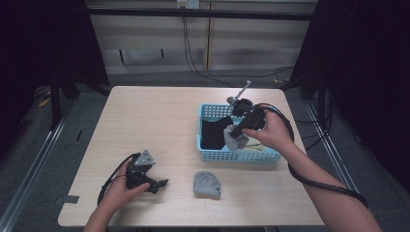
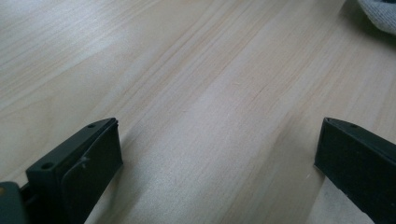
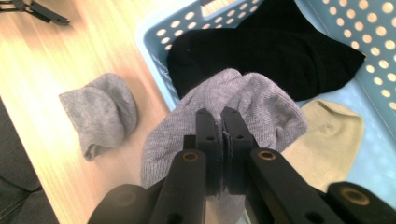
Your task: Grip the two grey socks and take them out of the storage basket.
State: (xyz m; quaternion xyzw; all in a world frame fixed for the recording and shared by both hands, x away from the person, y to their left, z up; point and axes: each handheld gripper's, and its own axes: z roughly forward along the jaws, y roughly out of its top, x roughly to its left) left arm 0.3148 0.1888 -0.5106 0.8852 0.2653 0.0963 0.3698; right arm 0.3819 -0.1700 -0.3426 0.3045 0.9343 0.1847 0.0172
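Our right tool [image 3: 220,119], pinched tight on a grey sock [image 3: 252,100], could snag the basket [image 3: 154,51] rim; left tool [image 2: 219,154] gapes empty.

Beige sock [image 3: 327,135] partly behind grey sock [image 3: 243,107]

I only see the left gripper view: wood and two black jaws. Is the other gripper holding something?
Observer: Yes, the right gripper is shut on a soft grey knitted sock.
Operator: Where is it?
Observer: Above the light blue perforated plastic basket.
Operator: What's inside the basket?
Observer: A black sock and a beige sock.
Operator: Any sock near my gripper?
Observer: A second grey sock lies on the table, to the right of the left gripper.
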